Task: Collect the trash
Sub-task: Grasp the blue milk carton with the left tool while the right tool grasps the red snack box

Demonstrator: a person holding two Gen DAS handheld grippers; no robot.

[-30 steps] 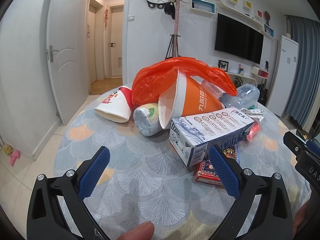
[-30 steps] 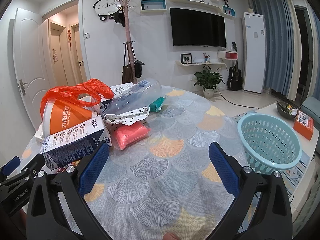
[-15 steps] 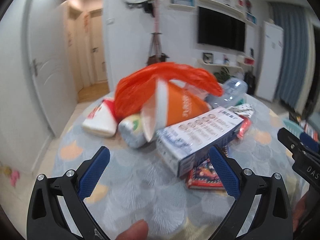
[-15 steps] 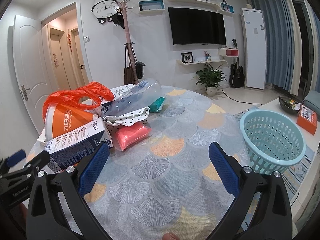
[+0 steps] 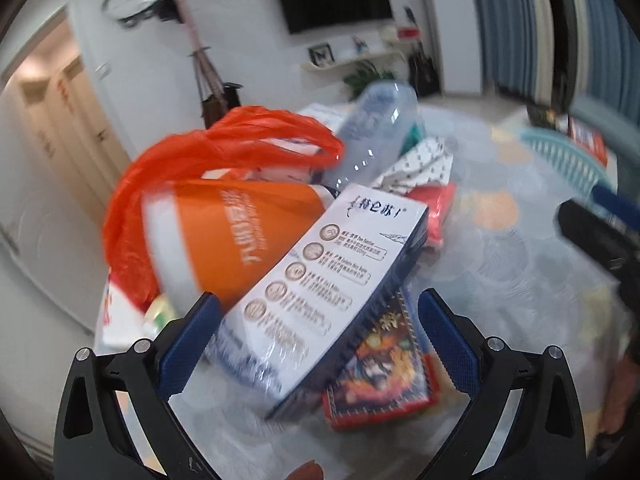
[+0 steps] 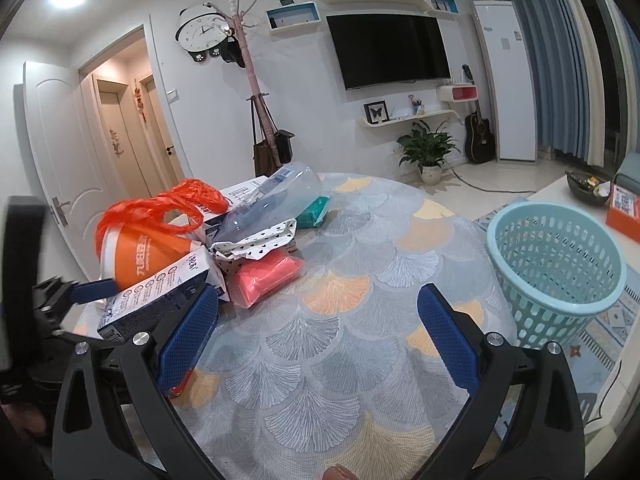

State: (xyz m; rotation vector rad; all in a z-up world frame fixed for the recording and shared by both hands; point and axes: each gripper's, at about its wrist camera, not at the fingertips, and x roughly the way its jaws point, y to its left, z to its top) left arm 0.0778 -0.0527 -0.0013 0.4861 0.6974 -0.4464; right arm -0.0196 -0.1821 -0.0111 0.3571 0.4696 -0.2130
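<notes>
A heap of trash lies on the round table [image 6: 360, 380]. My left gripper [image 5: 316, 344] is open, and the near end of a white and blue carton [image 5: 320, 292] sits between its fingers, not gripped. Beside the carton are an orange paper cup [image 5: 232, 236], an orange plastic bag [image 5: 224, 144], a clear bottle [image 5: 372, 128], a red packet [image 5: 436, 208] and a colourful flat pack [image 5: 380, 372]. My right gripper [image 6: 316, 340] hangs open over bare tablecloth, right of the carton [image 6: 156, 296], cup [image 6: 144, 256], pink packet [image 6: 268, 280] and bottle [image 6: 272, 204].
A light blue basket [image 6: 556, 272] stands off the table's right edge, next to a low white table with an orange box [image 6: 624, 216]. A teal packet [image 6: 316, 212] and spotted wrapper [image 6: 256, 240] lie in the pile. Doors and a coat stand are behind.
My left gripper has pushed forward and swung right, so the carton now lies between its open fingers. The right gripper has shifted only slightly.
</notes>
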